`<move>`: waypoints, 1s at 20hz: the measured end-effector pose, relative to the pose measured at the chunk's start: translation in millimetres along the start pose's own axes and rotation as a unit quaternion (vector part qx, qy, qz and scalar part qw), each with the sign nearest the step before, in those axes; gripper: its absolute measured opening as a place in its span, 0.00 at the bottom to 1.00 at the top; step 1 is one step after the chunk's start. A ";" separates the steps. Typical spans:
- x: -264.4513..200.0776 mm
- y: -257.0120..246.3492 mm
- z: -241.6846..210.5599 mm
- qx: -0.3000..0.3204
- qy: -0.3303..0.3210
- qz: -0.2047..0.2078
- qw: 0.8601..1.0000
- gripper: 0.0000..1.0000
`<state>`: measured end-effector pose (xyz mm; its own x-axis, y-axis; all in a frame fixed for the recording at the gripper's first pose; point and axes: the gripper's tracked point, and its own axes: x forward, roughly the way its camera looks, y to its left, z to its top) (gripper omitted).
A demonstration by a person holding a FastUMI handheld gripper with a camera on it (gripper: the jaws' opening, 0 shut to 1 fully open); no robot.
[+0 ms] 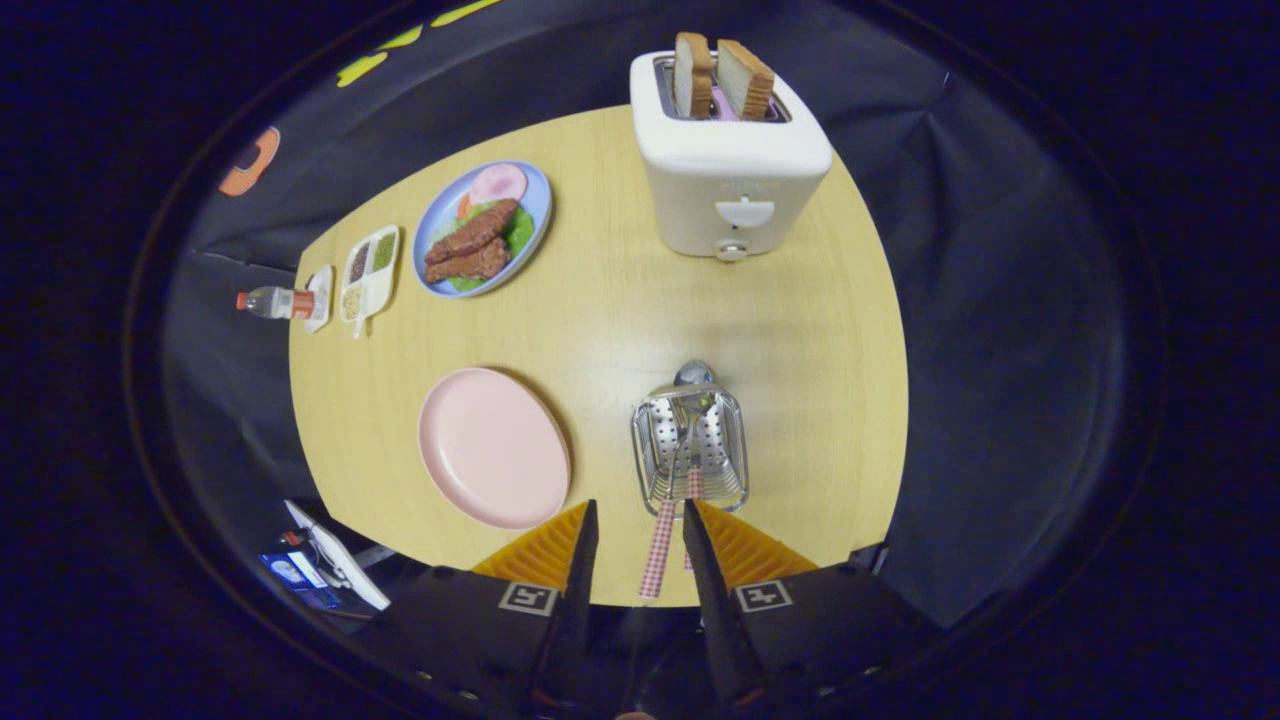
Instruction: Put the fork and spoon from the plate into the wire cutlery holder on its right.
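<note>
The pink plate [493, 447] lies bare on the wooden table, just ahead of my left finger. To its right stands the wire cutlery holder [728, 455], seen from above. Two utensils with red-checked handles rest inside it. One handle [657, 550] sticks out over the holder's near rim and runs down between my fingers. The other handle [694, 484] is shorter and lies beside it. A shiny spoon bowl [694, 373] pokes past the holder's far rim. My gripper [640, 510] is open above the long handle, with clear gaps on both sides of it.
A white toaster [728, 170] with two bread slices stands at the table's far side. At the far left sit a blue plate of meat and salad [484, 228], a divided white dish [368, 272] and a small bottle [272, 302]. The table's near edge is under my fingers.
</note>
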<state>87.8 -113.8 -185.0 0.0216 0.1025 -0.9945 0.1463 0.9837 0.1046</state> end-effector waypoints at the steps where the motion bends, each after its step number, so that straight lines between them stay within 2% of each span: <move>1: -4.1 3.5 4.6 0.000 -0.018 0.005 1.000 0.54; 4: -17.9 11.9 24.8 0.003 -0.090 0.018 0.996 0.70; 7: -35.9 22.7 42.6 -0.003 -0.179 0.028 0.983 0.74; 9: -52.0 33.2 46.7 -0.014 -0.241 0.037 0.970 0.78; 13: -95.4 64.7 32.3 -0.013 -0.377 0.080 0.923 0.78; 15: -119.0 81.9 19.8 -0.025 -0.439 0.100 0.893 0.78; 19: -167.4 95.5 -6.8 -0.072 -0.563 0.065 0.821 0.78; 20: -180.7 97.4 -16.2 -0.075 -0.582 0.060 0.808 0.78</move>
<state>82.2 -34.1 4.8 0.9543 0.0757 -0.2889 -0.0453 0.9928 0.1105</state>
